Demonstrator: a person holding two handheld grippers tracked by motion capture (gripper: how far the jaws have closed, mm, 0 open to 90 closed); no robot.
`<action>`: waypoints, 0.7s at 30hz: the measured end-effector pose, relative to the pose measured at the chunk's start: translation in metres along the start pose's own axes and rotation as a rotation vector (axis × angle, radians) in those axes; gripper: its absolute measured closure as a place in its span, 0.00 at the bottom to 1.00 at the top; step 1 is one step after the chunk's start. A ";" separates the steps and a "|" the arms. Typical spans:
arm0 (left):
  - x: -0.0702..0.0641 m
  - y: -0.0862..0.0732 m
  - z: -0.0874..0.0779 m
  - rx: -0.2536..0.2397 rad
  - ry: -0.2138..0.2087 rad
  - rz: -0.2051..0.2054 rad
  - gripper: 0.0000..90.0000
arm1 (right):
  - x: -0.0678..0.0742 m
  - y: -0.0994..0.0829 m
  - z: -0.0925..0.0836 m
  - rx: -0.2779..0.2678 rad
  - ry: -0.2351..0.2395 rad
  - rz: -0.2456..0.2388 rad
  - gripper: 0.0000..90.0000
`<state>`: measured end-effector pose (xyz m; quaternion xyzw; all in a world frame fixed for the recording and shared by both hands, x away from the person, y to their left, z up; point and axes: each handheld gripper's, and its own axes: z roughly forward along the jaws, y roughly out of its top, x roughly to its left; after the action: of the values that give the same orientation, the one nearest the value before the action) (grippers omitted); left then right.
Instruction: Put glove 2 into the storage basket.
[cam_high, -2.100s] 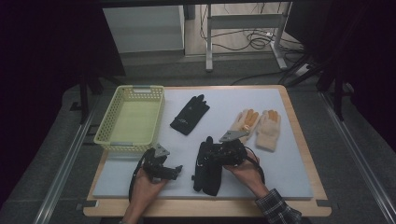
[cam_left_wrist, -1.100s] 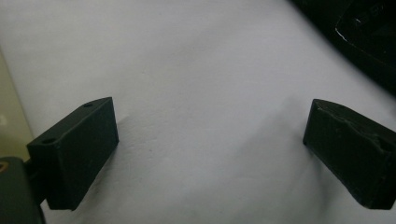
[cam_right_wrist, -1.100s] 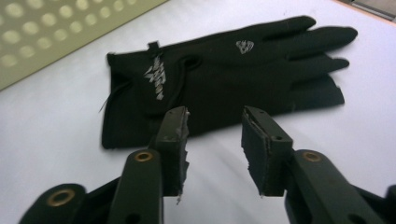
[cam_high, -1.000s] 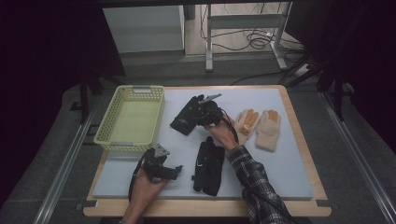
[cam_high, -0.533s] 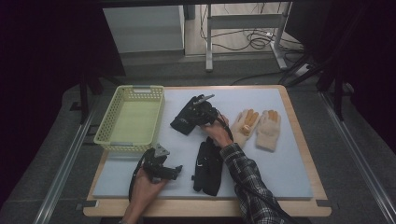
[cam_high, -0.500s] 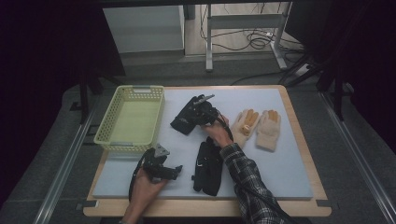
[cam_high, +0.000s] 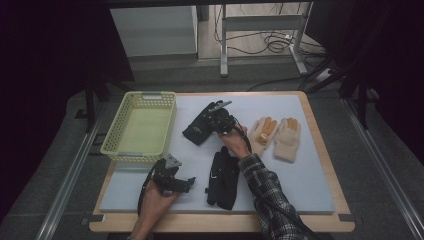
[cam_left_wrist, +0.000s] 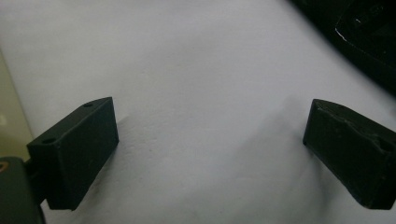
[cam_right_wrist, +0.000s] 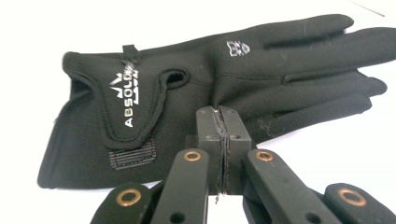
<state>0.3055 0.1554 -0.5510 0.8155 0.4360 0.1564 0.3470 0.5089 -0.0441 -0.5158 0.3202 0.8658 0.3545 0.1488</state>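
Observation:
A black glove (cam_high: 196, 129) (cam_right_wrist: 177, 88) lies flat on the white mat (cam_high: 300, 170), right of the basket. My right gripper (cam_high: 212, 120) (cam_right_wrist: 223, 140) sits at its near edge; the jaws have just been closing and now meet, pinching the glove's edge. A second black glove (cam_high: 222, 172) (cam_left_wrist: 369, 37) lies nearer the front. My left gripper (cam_high: 190, 181) (cam_left_wrist: 210, 154) rests low over bare mat left of that glove, jaws wide apart with nothing between them.
A yellow-green mesh basket (cam_high: 150, 95) stands at the back left of the mat. Two tan gloves (cam_high: 263, 132) (cam_high: 287, 140) lie side by side to the right. The wooden table edge (cam_high: 225, 222) runs along the front.
The right hand went from the front black glove to the far one and settled at its edge. The left hand has kept still.

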 end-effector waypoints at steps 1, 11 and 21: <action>0.000 0.000 0.000 0.000 0.000 0.000 0.04 | 0.002 0.001 -0.007 -0.012 0.014 0.001 0.98; 0.000 0.000 0.000 0.001 0.001 0.002 0.04 | 0.006 0.004 -0.046 -0.081 0.088 -0.003 0.98; 0.000 0.000 0.000 -0.001 0.000 0.002 0.04 | 0.022 -0.007 -0.102 -0.130 0.200 -0.051 0.98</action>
<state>0.3054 0.1554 -0.5511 0.8157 0.4353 0.1571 0.3472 0.4394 -0.0865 -0.4495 0.2507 0.8593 0.4363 0.0911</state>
